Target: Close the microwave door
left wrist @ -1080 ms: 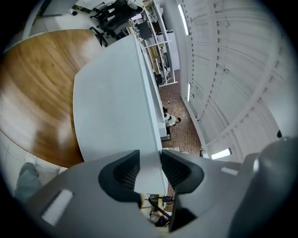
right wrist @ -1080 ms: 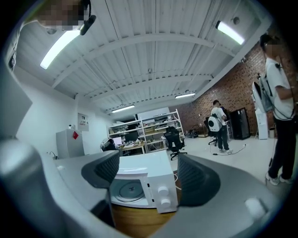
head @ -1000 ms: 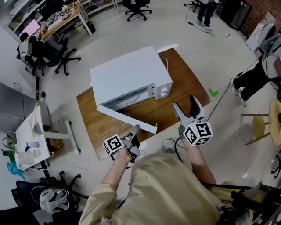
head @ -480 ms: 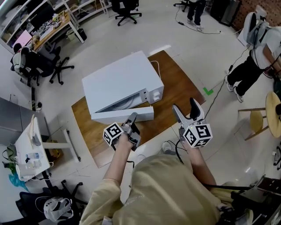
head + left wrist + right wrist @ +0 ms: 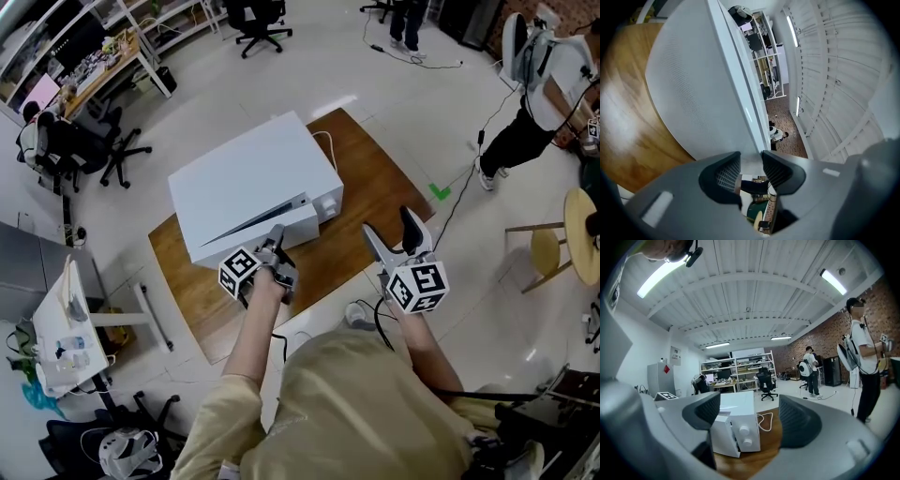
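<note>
Since a second ago the microwave door [image 5: 217, 248] has swung from standing wide open to lying almost flat against the front, and the left gripper [image 5: 276, 242] has travelled with it towards the oven. The microwave [image 5: 248, 178] sits on the wooden bench [image 5: 366, 187], its front turned towards us, and only a thin seam shows along the door's top edge.

The left gripper's jaws are narrow and closed on the door's free edge. We judge that this grip is there to steer the swing rather than merely shove the panel, and that a last push should bring it to the latch. The right gripper [image 5: 394, 239] hangs over the bench's near edge, well apart from the oven, its jaws apart with nothing between them; it has no part in this step.

The head view gives the layout but not the grip. The left gripper view shows the door's perforated panel close up and the white edge running in between the pads. The right gripper view alone shows the front from the side: the two knobs [image 5: 743, 430], and the door standing slightly proud of the panel, so it is not yet latched.
</note>
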### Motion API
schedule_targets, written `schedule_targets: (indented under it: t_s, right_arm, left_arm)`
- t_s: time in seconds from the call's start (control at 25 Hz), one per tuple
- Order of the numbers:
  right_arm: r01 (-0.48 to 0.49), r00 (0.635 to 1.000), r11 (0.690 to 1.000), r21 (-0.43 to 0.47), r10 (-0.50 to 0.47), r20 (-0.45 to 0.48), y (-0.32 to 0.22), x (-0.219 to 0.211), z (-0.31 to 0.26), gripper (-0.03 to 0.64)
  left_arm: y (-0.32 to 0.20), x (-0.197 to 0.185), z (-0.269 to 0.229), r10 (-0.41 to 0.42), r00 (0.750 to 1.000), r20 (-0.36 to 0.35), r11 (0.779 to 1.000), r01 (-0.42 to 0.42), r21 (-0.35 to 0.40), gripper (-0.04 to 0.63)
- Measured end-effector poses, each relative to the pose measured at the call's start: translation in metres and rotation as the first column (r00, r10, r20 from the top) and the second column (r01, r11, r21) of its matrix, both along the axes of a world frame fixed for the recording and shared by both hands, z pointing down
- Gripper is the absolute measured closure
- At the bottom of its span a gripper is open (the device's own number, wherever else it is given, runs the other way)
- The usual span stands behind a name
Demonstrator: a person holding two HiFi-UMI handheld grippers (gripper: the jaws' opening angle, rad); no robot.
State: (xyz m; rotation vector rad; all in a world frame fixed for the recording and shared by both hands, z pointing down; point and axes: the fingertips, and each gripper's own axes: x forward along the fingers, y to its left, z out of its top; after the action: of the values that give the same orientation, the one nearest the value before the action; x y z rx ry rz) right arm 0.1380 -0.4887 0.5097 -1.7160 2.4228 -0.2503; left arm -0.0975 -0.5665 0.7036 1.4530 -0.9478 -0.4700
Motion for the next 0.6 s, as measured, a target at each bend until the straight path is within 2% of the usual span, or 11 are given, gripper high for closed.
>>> schedule_targets:
  t_s: [0.24,0.4,0.52,0.6]
  right_arm:
    - [0.004,1.0,1.0,-0.012,-0.004,0.001,0.001,-0.019,-0.01,0.239]
    - [0.005,1.0,1.0,-0.015,-0.005,0.009,0.003,0.004,0.001,0.239]
    - [0.019,1.0,1.0,-0.016,-0.019,0.009,-0.003,-0.007,-0.003,0.239]
    - [0.03,1.0,0.999,-0.014,-0.03,0.007,-0.003,-0.017,-0.008,0.239]
  left_arm:
    - [-0.009,-0.016,-0.012,0.007,1.0,0.022,1.0,-0.007,-0.021,0.436]
    - [-0.008,0.008,0.004,0.026,0.999,0.03,0.998,-0.024,-0.062,0.434]
    - [-0.018,0.001,-0.001,0.029,0.999,0.038,0.995,-0.025,-0.096,0.428]
    - [-0.018,-0.003,-0.007,0.033,0.998,0.046,0.997,-0.03,-0.065,0.43]
